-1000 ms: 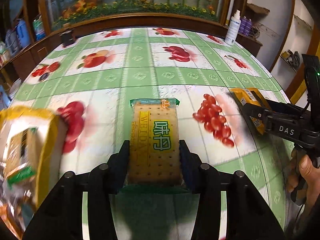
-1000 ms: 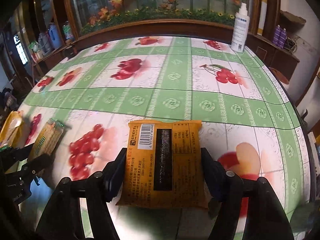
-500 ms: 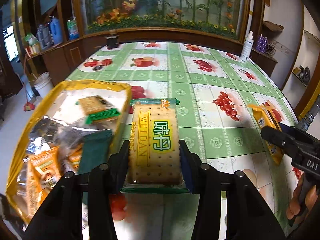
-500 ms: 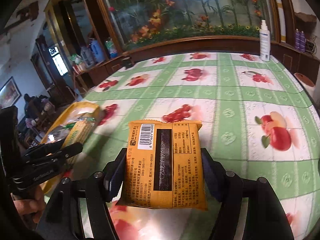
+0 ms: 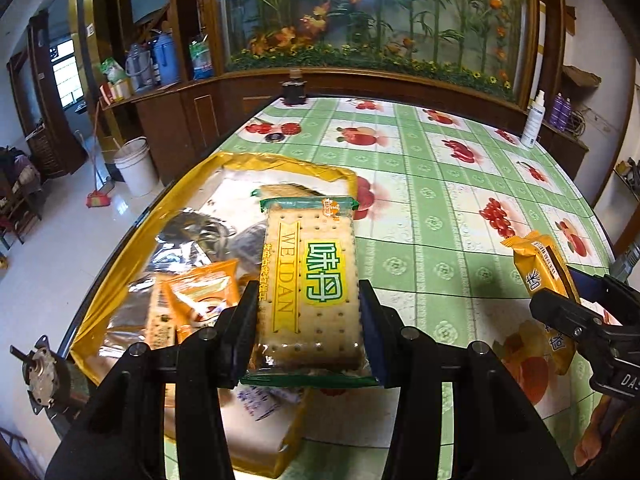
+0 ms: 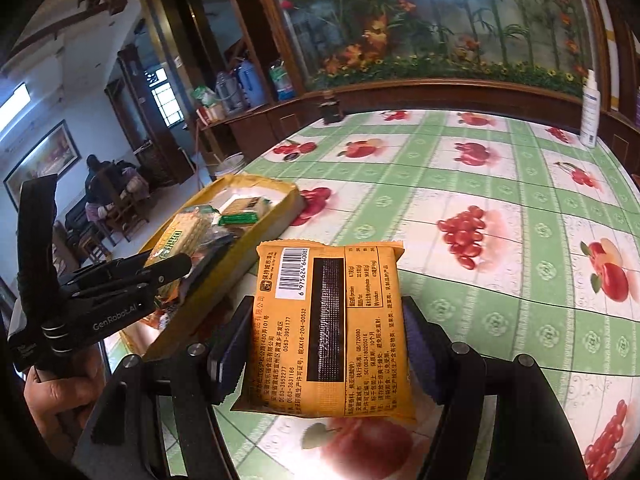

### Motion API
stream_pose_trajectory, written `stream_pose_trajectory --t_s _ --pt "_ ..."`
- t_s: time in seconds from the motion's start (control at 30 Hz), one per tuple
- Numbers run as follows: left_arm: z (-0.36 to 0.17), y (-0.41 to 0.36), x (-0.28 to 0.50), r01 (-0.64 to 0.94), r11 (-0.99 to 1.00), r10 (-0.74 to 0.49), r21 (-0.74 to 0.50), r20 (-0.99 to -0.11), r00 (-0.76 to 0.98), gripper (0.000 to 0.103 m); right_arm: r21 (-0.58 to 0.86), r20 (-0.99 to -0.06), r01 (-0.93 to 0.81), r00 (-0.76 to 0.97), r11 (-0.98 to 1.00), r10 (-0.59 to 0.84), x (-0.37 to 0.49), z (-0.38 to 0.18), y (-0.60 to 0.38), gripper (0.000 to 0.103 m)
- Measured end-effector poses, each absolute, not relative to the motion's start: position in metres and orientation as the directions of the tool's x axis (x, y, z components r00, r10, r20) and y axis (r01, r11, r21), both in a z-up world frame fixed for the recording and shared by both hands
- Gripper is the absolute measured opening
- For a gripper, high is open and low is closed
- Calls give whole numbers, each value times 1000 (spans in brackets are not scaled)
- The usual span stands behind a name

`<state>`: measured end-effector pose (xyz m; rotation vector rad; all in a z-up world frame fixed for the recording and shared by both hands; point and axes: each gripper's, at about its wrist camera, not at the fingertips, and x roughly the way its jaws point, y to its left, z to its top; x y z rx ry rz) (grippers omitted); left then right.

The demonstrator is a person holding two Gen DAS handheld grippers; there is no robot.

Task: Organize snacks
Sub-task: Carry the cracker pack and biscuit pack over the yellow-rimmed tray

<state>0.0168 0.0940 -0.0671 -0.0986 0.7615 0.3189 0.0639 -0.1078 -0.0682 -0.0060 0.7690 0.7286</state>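
Observation:
My left gripper (image 5: 308,312) is shut on a clear-wrapped cracker pack (image 5: 310,280) with green ends, held in the air above the open yellow snack bag (image 5: 280,166). That bag lies at the table's left edge and holds several small packets (image 5: 200,296). In the right wrist view my right gripper (image 6: 320,344) is shut on an orange snack packet (image 6: 328,332), barcode side up, above the table and right of the yellow bag (image 6: 264,188). The left gripper (image 6: 172,264) and cracker pack (image 6: 180,236) show there, over the bag. The right gripper's orange packet (image 5: 540,268) appears at the left view's right edge.
The table (image 5: 440,184) wears a green-and-white fruit-print cloth. A white spray bottle (image 5: 534,124) stands at its far right, a dark jar (image 5: 294,92) at the far edge. A white bucket (image 5: 134,164) and broom are on the floor to the left. A person sits far off (image 6: 96,184).
Both grippers have carried their packs left and a little up. The yellow bag, once at the left edge of view, now lies under the cracker pack. Grips unchanged.

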Motion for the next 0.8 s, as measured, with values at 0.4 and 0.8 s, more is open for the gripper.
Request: stream_pose_trajectory --t_s 0.4,0.8 --pt "-69 127 -6 -393 919 302 25 -687 662 45 235 -633 -677 438 697 639 47 -66 -60 71" --pt "-76 164 -17 -457 889 327 5 -705 629 45 254 -623 -714 395 652 675 55 -62 -20 71"
